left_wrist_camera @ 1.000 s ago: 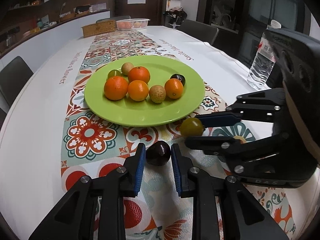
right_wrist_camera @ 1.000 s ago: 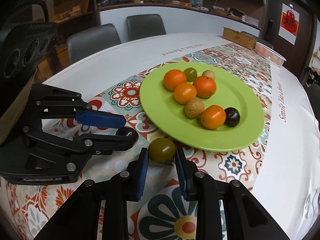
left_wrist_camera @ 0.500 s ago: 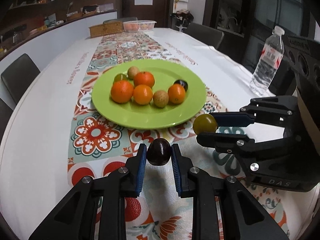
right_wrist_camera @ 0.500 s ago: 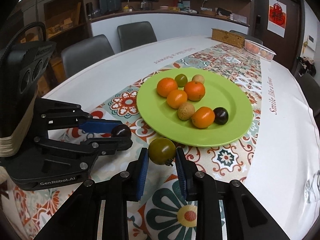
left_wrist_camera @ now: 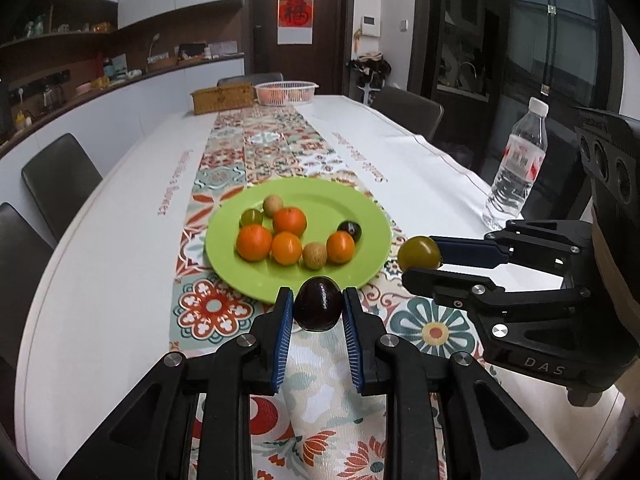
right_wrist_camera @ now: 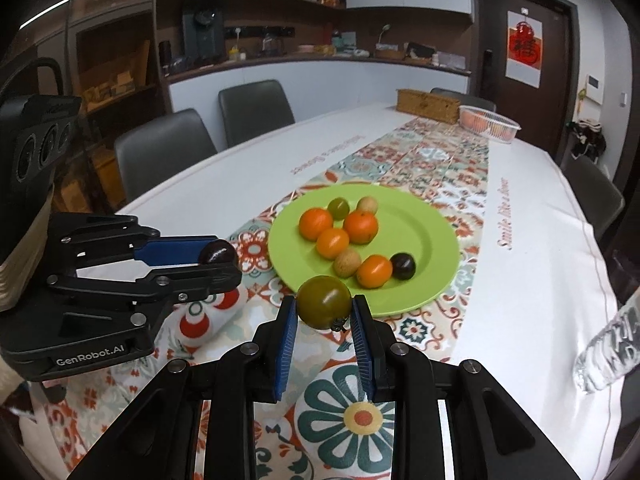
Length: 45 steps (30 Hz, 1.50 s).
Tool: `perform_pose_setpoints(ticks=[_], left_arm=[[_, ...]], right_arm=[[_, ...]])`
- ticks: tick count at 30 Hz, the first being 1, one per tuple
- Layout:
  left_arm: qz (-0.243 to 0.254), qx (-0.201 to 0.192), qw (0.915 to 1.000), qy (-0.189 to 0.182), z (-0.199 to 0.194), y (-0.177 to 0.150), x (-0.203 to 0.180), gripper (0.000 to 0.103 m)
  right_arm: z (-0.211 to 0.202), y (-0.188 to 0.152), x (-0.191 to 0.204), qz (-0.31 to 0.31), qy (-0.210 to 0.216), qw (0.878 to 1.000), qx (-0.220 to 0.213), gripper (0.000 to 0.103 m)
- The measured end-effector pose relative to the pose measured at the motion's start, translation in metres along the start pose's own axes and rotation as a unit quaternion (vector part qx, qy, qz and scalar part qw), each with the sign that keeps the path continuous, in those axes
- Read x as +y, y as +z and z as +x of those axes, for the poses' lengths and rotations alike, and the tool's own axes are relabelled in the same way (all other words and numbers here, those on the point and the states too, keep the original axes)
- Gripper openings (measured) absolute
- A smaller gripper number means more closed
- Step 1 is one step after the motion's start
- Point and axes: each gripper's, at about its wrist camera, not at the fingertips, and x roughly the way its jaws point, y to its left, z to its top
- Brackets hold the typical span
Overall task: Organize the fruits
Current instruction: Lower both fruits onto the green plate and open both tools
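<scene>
My left gripper (left_wrist_camera: pixel 318 306) is shut on a dark purple plum (left_wrist_camera: pixel 318 303) and holds it above the patterned runner, just short of the near rim of the green plate (left_wrist_camera: pixel 360 208). My right gripper (right_wrist_camera: pixel 324 307) is shut on a green tomato (right_wrist_camera: pixel 324 300), also lifted, in front of the plate (right_wrist_camera: pixel 432 236). In the left wrist view the right gripper (left_wrist_camera: pixel 424 258) with the tomato (left_wrist_camera: pixel 419 253) is to the right. In the right wrist view the left gripper (right_wrist_camera: pixel 222 256) with the plum (right_wrist_camera: pixel 218 251) is to the left. The plate holds several oranges, tan fruits, a green tomato and a dark plum.
A water bottle (left_wrist_camera: pixel 516 168) stands at the right of the table. A wicker box (left_wrist_camera: pixel 222 98) and a white basket (left_wrist_camera: pixel 286 92) sit at the far end. Grey chairs (right_wrist_camera: pixel 256 110) line the table's sides. The white tablecloth (left_wrist_camera: pixel 120 240) flanks the runner.
Both grippers have lifted their fruit off the table and drawn back a little, so the plate looks smaller and farther. Both stay shut on their fruit.
</scene>
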Motion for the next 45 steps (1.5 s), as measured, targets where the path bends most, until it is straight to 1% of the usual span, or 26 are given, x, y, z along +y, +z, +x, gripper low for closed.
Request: perform_pose_setpoints(ticks=[10,20,28,34,41,45], left_arm=[[-0.007,-0.028,0.9995,0.011,-0.009,0.025,0.001,0.025],[-0.01,-0.042,0.999,0.014,0.002,0.053,0.007,0.025],[-0.018,-0.028,0.9994,0.012,0.035,0.071,0.017,0.025],[-0.015,-0.011,0.9997,0.017,0.068,0.078,0.023,0.025],[-0.018,0.017,0.9995,0.021,0.105,0.08,0.037,0.025],[-0.025,0.032,0.999,0.017,0.118,0.077,0.044,0.025]], right_arm=[[-0.016,0.021,-0.008,0.019,-0.021,0.999,-0.032,0.028],[-0.011,0.043,-0.024,0.033,-0.041,0.997,-0.05,0.028],[0.014,0.057,-0.047,0.051,-0.053,0.996,-0.043,0.028],[0.042,0.063,-0.065,0.065,-0.052,0.996,-0.025,0.028],[0.077,0.069,-0.077,0.07,-0.054,0.996,-0.004,0.029],[0.092,0.07,-0.081,0.076,-0.051,0.996,0.007,0.029]])
